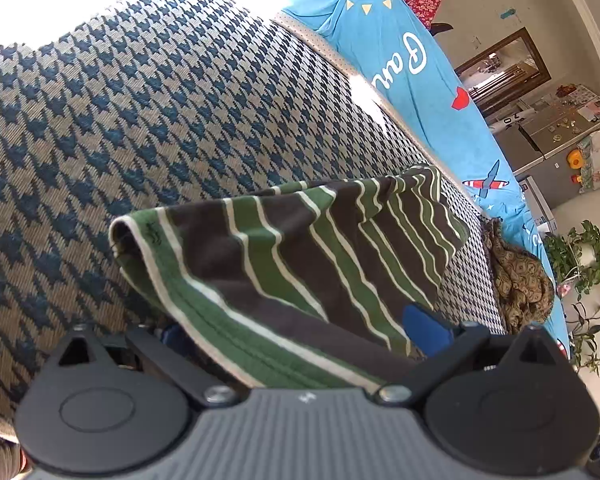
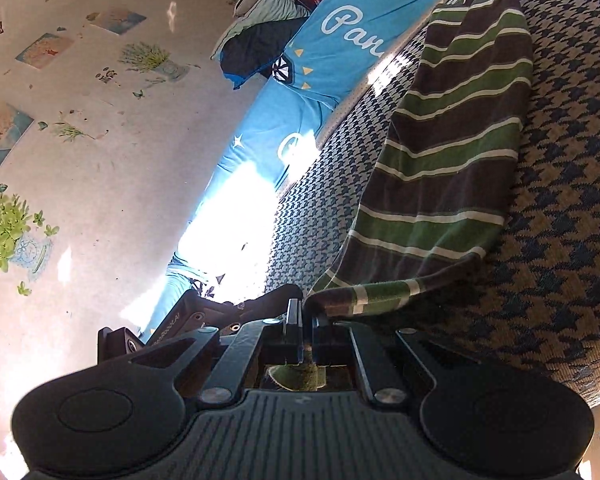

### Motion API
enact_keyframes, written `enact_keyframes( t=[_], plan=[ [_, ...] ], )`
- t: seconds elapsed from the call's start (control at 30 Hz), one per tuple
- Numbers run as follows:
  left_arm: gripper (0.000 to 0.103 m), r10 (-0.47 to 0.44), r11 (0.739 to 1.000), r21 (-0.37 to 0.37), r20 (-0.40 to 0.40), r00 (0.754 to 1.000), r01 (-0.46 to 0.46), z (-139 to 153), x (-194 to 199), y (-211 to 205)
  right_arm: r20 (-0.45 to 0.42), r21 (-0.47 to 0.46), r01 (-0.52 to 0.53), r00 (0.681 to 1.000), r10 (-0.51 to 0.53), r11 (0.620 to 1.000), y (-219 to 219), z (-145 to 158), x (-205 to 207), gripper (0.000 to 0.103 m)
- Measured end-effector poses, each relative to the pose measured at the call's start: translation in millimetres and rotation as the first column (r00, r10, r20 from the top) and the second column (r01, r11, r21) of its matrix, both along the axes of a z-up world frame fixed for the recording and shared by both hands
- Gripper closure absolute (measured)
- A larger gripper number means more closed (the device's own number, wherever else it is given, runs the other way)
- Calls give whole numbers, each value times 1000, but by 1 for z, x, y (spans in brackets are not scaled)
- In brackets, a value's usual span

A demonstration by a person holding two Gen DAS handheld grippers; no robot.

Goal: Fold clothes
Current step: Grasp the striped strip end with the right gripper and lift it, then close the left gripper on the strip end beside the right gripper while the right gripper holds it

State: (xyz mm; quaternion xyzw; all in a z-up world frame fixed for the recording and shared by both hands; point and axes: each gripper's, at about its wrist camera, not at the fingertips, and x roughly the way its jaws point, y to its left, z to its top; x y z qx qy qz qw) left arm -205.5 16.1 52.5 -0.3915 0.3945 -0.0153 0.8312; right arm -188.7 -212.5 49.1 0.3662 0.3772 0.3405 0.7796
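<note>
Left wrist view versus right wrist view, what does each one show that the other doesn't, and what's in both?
Only the left wrist view shows a crumpled brown patterned cloth at the far end of the houndstooth surface, potted plants and a grey cabinet.

Only the right wrist view shows a wall with flower stickers, a dark blue and pale green bundle, and the right gripper shut on the striped garment's edge.

Both show the striped garment lifted over the houndstooth surface, with the blue lettered fabric beyond it.
</note>
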Motion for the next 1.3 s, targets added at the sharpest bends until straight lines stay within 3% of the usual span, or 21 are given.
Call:
enact_keyframes(
  t=[0.13, 0.2, 0.3, 0.37, 0.47, 0.53, 0.63, 0.73, 0.93, 1.03, 1.23, 1.3],
  plan=[
    [10, 18, 999, 35, -2, 1000, -18, 1, 6, -1, -15, -50, 1, 1000, -1, 999, 1, -2, -1, 97],
    [24, 18, 998, 58, -4, 1000, -18, 2, 8, 0, -24, -118, -9, 1000, 6, 993, 4, -4, -1, 96],
    [33, 18, 997, 72, -5, 1000, -18, 2, 6, 4, -36, -226, -47, 999, 40, 973, 10, -7, -3, 93],
    [36, 13, 996, 84, -9, 1000, -12, 2, 4, 6, -5, -329, -76, 997, 79, 941, 17, -5, -8, 85],
    [42, 6, 995, 102, -14, 1000, -4, 3, 2, 9, 100, -498, -61, 987, 127, 865, 29, 4, -23, 69],
    [43, 0, 994, 107, -19, 1000, 2, 4, 3, 9, 170, -551, -29, 974, 147, 834, 32, 10, -32, 66],
    [43, -11, 996, 92, -21, 1000, 13, 7, 4, 9, 251, -551, -12, 951, 180, 834, 34, 19, -43, 64],
    [43, -23, 995, 93, -24, 999, 25, 9, 5, 9, 323, -561, -46, 907, 270, 827, 48, 23, -57, 61],
    [43, -24, 996, 83, -35, 999, 26, 8, 9, 10, 368, -711, -79, 805, 465, 699, 98, 6, -76, 57],
    [43, -34, 996, 83, -40, 999, 38, 8, 12, 12, 349, -753, -77, 795, 496, 653, 112, -5, -73, 46],
    [42, -53, 996, 75, -46, 998, 56, 10, 19, 13, 349, -815, -19, 781, 518, 579, 130, -23, -71, 43],
    [34, -54, 996, 74, -50, 997, 57, 7, 19, 14, 356, -833, 14, 779, 516, 554, 133, -28, -69, 44]
  ],
)
